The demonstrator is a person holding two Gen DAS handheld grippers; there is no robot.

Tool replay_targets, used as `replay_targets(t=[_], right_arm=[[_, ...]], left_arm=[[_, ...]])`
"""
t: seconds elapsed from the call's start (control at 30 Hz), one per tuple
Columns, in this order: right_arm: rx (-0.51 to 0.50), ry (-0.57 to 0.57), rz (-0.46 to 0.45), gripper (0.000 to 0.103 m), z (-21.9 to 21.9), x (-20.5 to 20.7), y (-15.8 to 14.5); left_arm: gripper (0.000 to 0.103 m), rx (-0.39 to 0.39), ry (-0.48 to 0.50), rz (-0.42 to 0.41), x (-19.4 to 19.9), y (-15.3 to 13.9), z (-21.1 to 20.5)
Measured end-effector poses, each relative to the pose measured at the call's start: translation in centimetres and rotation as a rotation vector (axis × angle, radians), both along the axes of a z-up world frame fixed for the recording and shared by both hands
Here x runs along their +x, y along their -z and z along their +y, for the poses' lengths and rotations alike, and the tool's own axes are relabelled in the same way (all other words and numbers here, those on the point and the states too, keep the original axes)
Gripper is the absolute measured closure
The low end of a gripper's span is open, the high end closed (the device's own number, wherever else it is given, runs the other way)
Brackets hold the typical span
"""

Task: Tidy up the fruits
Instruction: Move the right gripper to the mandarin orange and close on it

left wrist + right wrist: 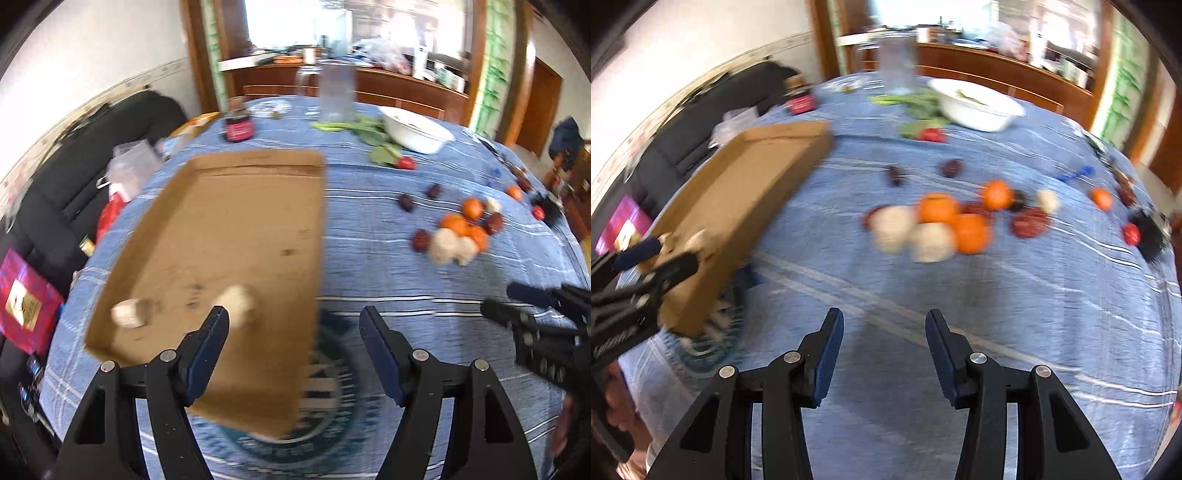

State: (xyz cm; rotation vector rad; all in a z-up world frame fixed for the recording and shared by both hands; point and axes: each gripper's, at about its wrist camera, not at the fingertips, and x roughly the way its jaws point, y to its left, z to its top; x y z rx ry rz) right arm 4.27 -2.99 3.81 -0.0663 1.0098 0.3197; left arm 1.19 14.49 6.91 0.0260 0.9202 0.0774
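Two hand-held grippers are working over a blue striped tablecloth as the fruit sorting is getting under way. The left gripper, low in the left wrist view, is standing released with nothing between its jaws, just in front of the shallow cardboard tray, where two pale fruits are already lying near the tray's lower edge. The right gripper, at the bottom centre of the right wrist view, is also empty, its jaws parted over bare cloth. The main pile of orange, pale and dark red fruit is sitting at the centre of that view, well apart from the tray at the left, with stragglers scattered toward the right edge. The step in hand appears to be reaching for the next piece. Doing it well likely means singling out an outer fruit, such as the nearest pale one, and closing squarely across its middle so its neighbours are not sent rolling.
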Motion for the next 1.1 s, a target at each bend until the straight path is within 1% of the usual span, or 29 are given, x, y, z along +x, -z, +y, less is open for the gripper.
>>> replay_targets(t=[0.13, 0.23, 0.33, 0.47, 0.57, 0.6, 0.67, 0.77, 0.9, 0.97, 1.1], right_arm=[[0.02, 0.034, 0.001, 0.053, -3.3, 2.3, 0.1], [0.039, 0.028, 0.0, 0.053, -4.8, 4.2, 0.7], [0.03, -0.005, -0.004, 0.054, -4.8, 5.9, 1.6], [0.016, -0.083, -0.008, 0.054, -4.0, 7.5, 2.6], [0.049, -0.132, -0.007, 0.054, -4.2, 8.5, 2.9], [0.088, -0.148, 0.014, 0.055, -4.4, 8.8, 3.0], [0.148, -0.179, 0.041, 0.066, -4.6, 9.3, 3.3], [0.158, -0.213, 0.032, 0.069, -4.3, 9.3, 3.3], [0.199, -0.24, 0.033, 0.07, -4.5, 8.3, 2.9], [0.19, -0.251, 0.036, 0.07, -4.7, 7.6, 2.8], [0.141, -0.216, 0.007, 0.07, -6.0, 6.4, 2.4]], left_arm=[[0.031, -0.011, 0.06, 0.034, 1.3, 0.7, -3.3], [0.031, -0.006, 0.083, 0.058, 1.9, 1.5, -5.1], [0.031, -0.004, 0.092, 0.074, 2.3, 2.0, -6.1], [0.031, -0.011, 0.083, 0.091, 2.8, 2.4, -6.3], [0.031, -0.018, 0.076, 0.099, 3.3, 2.6, -6.4], [0.031, -0.019, 0.074, 0.103, 3.5, 2.7, -6.5], [0.031, -0.02, 0.07, 0.109, 4.0, 2.9, -6.6], [0.031, -0.027, 0.065, 0.116, 4.7, 3.1, -6.9], [0.031, -0.046, 0.069, 0.118, 5.5, 3.3, -7.2], [0.031, -0.067, 0.081, 0.112, 6.0, 3.3, -7.6], [0.031, -0.097, 0.097, 0.11, 7.2, 3.5, -8.6]])
